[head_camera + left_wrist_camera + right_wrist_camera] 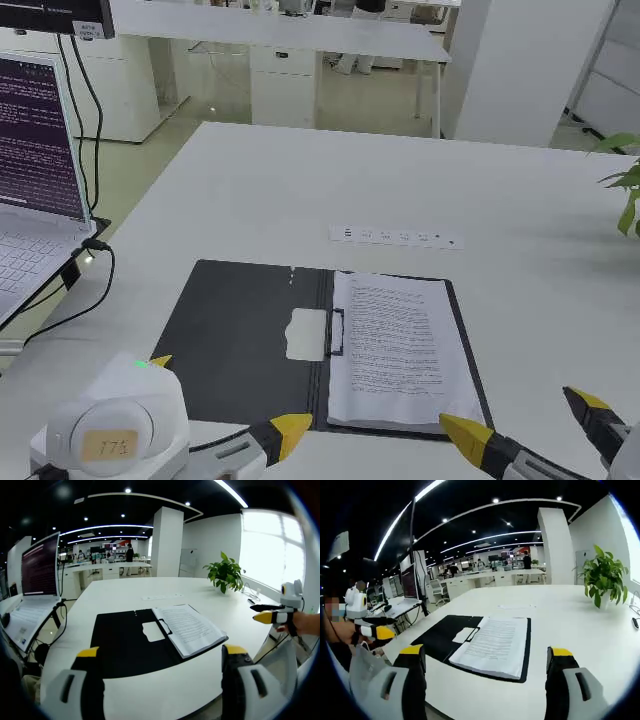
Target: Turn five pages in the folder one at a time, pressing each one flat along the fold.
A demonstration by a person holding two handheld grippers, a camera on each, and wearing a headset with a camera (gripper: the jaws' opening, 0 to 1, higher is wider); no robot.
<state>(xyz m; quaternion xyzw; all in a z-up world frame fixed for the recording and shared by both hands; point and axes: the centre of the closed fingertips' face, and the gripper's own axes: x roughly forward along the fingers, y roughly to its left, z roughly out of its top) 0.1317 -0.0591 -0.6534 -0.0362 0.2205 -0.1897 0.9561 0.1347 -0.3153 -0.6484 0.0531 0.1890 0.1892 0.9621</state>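
We see a white table (300, 180) carrying an open black folder (240, 330) near its front edge, a socket strip (395, 237) beyond it, and a plant (605, 577) at the right.

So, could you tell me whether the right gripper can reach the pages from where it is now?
Probably yes. The right gripper hangs open just off the folder's near right corner, with bare table between its jaws and the pages, and nothing lying on them.
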